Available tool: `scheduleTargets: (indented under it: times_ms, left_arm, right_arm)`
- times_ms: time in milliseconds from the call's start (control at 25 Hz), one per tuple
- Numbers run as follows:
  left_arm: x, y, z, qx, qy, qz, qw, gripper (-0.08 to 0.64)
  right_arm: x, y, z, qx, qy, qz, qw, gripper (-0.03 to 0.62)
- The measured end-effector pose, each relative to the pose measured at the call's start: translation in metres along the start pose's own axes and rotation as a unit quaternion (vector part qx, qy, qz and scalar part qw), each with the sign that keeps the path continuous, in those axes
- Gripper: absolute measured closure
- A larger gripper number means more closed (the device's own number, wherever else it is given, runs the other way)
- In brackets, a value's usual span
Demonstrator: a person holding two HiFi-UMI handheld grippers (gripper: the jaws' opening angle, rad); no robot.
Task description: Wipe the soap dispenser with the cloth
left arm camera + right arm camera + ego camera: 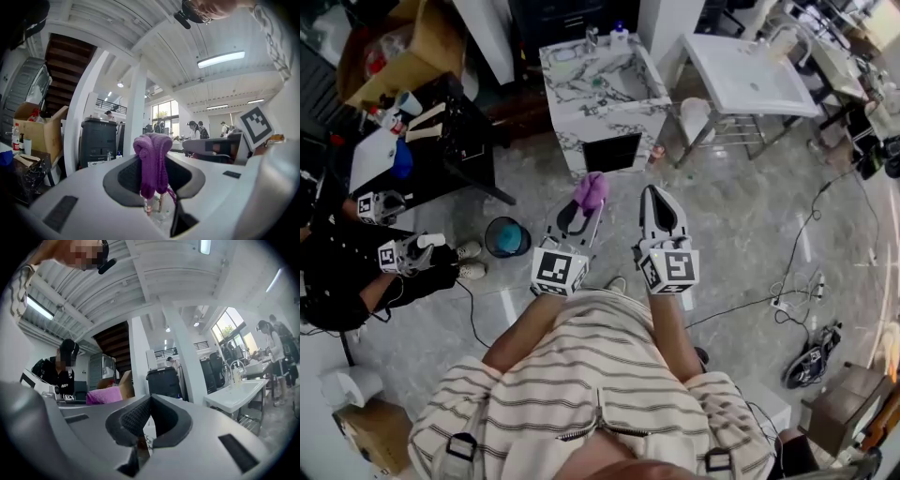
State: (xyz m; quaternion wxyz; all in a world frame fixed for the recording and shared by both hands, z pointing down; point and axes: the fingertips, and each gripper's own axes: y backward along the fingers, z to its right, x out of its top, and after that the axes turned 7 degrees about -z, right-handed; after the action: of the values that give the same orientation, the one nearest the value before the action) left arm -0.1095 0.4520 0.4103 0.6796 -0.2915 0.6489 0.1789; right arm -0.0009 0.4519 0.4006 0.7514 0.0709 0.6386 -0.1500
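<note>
A crowded workshop with a grey stone floor. A marble vanity (572, 141) stands at twelve o'clock, well apart from me. The soap dispenser (620, 35) sits upright at its far edge. My left gripper (584, 210) pinches the purple cloth (592, 190). My right gripper (654, 193), at its three o'clock, is pressed together on nothing. Both seem equally far from the dispenser.

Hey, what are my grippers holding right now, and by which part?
The left gripper pinches the purple cloth by its bunched-up folds, a rolled end sticking out past the jaws. The right gripper is shut on nothing.
</note>
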Motion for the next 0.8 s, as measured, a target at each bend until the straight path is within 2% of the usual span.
scheduleTargets:
  times_ms: [320,520,800]
  left_arm:
    - [0.001,-0.013,0.025,0.011,0.001,0.001,0.9999,0.439]
    - [-0.006,-0.019,0.038,0.001,-0.006,-0.008,0.9999,0.439]
    - [-0.012,-0.045,0.029,0.003,0.001,-0.012,0.9999,0.439]
  right_arm:
    - [0.004,0.013,0.022,0.007,-0.002,0.008,1.0,0.584]
    - [0.0,0.011,0.03,0.006,-0.005,0.007,1.0,0.584]
    - [-0.002,-0.009,0.041,0.012,0.004,-0.002,1.0,0.584]
